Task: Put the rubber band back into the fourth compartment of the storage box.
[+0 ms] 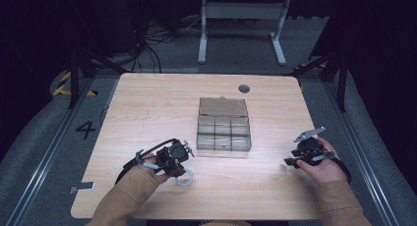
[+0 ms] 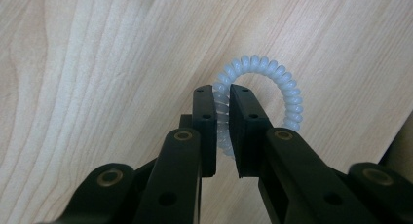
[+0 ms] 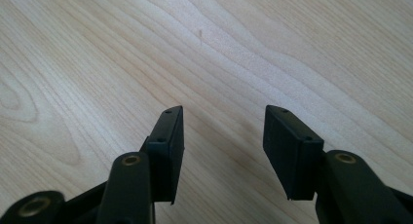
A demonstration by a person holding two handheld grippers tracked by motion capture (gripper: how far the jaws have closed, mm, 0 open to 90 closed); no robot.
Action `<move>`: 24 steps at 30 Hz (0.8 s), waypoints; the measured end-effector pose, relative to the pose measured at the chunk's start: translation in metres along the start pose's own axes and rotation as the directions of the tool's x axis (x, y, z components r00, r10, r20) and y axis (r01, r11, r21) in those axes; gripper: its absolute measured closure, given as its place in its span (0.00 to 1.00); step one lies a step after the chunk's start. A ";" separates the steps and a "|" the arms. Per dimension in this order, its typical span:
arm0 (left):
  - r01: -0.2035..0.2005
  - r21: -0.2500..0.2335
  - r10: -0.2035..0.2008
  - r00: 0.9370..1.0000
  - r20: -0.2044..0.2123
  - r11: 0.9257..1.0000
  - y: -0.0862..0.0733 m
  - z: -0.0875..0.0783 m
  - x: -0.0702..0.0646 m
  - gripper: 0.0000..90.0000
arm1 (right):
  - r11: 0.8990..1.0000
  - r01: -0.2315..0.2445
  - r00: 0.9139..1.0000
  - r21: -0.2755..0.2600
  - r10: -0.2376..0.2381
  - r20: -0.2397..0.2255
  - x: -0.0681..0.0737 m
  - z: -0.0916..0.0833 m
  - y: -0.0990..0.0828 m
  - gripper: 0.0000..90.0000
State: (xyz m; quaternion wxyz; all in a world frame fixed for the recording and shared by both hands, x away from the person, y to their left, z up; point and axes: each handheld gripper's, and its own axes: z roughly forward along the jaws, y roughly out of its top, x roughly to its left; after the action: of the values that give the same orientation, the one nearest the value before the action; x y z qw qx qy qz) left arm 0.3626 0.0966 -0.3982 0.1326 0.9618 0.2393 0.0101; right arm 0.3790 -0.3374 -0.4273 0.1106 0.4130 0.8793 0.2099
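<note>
A pale, translucent coiled ring (image 2: 272,83), like a spiral hair tie, is pinched at one side between the pads of my left gripper (image 2: 222,95), which is shut on it just above the wooden table. From above, the same coiled ring (image 1: 185,179) hangs under my left gripper (image 1: 178,173) near the table's front left. My right gripper (image 3: 223,114) stands open over bare wood with nothing between its jaws. In the high view my right gripper (image 1: 290,162) is held at the front right of the table.
A clear plastic compartment box (image 1: 223,135) with its lid folded back sits at the middle of the table (image 1: 147,103). A round cable port (image 1: 244,88) lies near the far edge. Cables and a desk frame stand on the floor beyond.
</note>
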 end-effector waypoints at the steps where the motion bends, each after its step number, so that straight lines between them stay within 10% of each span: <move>1: 0.000 -0.005 0.000 1.000 -0.001 1.000 0.000 -0.003 0.000 0.92 | 1.000 -0.002 1.000 0.002 0.002 -0.002 0.000 0.001 0.000 0.57; 13: 0.065 -0.028 -0.064 0.997 0.041 0.998 0.002 -0.023 0.014 0.92 | 1.000 -0.001 1.000 0.010 0.001 -0.009 0.001 0.004 -0.001 0.57; 24: 0.035 -0.067 -0.034 0.999 0.014 0.997 0.004 -0.036 0.019 0.92 | 1.000 0.003 1.000 0.011 -0.003 -0.010 0.002 0.004 0.000 0.57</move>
State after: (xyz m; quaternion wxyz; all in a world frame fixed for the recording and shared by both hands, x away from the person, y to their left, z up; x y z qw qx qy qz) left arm 0.3783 0.1104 -0.3636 0.1666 0.9526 0.2543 0.0096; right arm 0.3789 -0.3348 -0.4311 0.1044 0.4113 0.8815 0.2069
